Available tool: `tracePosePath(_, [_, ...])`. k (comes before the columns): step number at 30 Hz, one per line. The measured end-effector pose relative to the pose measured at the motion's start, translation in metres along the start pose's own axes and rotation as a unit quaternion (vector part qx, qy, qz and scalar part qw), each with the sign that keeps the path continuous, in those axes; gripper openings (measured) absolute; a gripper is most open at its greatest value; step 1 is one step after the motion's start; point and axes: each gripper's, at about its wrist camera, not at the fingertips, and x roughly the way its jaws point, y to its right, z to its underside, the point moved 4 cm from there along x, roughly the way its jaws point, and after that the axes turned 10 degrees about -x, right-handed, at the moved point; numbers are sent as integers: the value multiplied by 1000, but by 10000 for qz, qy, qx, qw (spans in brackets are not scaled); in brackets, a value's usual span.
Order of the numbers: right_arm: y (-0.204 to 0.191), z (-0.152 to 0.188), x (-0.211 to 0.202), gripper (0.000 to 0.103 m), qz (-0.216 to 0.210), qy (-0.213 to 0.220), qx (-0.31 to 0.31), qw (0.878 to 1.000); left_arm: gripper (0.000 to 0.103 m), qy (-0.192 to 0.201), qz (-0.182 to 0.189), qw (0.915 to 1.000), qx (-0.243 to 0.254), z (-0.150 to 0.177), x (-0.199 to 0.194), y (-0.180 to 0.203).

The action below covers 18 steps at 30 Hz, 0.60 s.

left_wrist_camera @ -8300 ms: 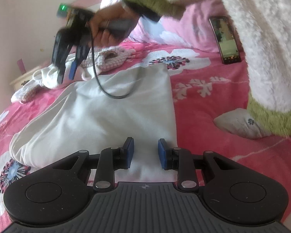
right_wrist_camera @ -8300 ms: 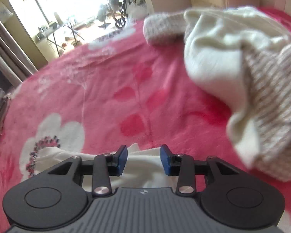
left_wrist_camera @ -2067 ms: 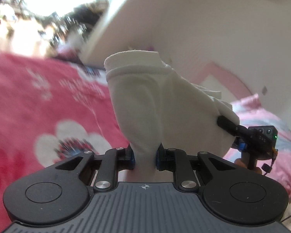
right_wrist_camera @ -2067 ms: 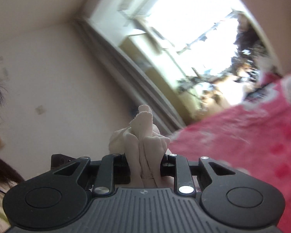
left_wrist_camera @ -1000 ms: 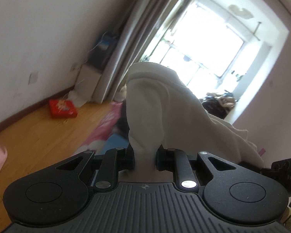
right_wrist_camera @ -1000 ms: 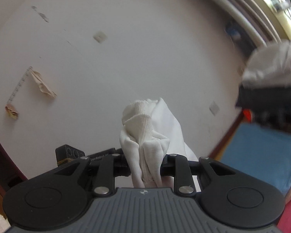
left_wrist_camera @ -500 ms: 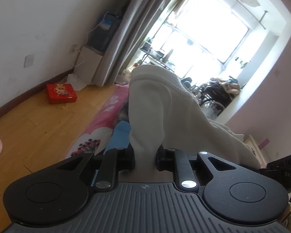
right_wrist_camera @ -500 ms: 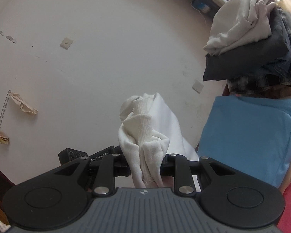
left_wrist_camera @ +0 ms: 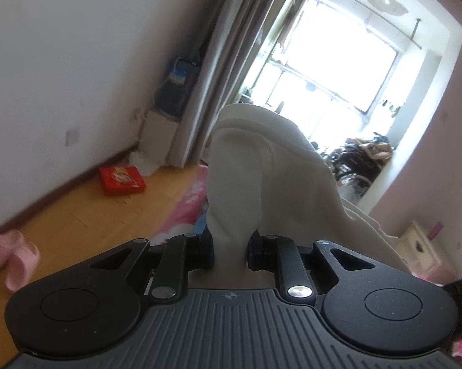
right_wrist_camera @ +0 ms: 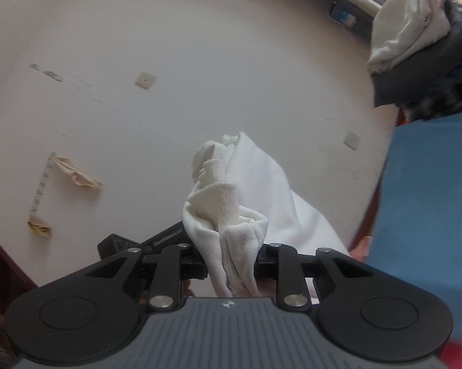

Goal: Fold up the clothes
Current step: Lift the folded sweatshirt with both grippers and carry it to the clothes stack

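Note:
A white garment [left_wrist_camera: 261,178] hangs in the air, pinched between both grippers. My left gripper [left_wrist_camera: 231,250] is shut on one bunched edge of it, and the cloth rises above the jaws and drapes off to the right. In the right wrist view my right gripper [right_wrist_camera: 231,266] is shut on a thick wad of the same white garment [right_wrist_camera: 240,203], ribbed hem on top. Behind that wad part of the other gripper's black body [right_wrist_camera: 144,240] shows. The lower part of the garment is hidden by both gripper bodies.
A pile of white and dark clothes [right_wrist_camera: 415,37] sits on a blue cloth [right_wrist_camera: 431,203] at the right. A red box [left_wrist_camera: 121,180] and pink slippers [left_wrist_camera: 12,258] lie on the wooden floor. A pink bed edge [left_wrist_camera: 187,203], grey curtain [left_wrist_camera: 218,70] and cream nightstand [left_wrist_camera: 421,249] are around.
The left view has tilted up slightly, showing more wall and window. The right view has rolled, so the clothes pile and blue cloth slid toward the right edge. Both grips are unchanged.

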Motion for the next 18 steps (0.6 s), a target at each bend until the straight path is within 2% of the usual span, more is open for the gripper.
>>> tracePosePath(3, [-3,4,0,26,44,155,55,9999,17,-52,-80,9999,40,0,6,2])
tracePosePath(6, [10,3,0,26,227,247,190,9993,17,-233,-67,9997,6,4,32,-4])
tracePosePath(14, [101,-17,-3,26,1000,415,844,9905,17,-739,114,9972,-85,17,132,-23])
tracePosePath(18, [141,-35,-2,26,1295,444,726,9879,17,-907,175,9956,-135,16,171,-33])
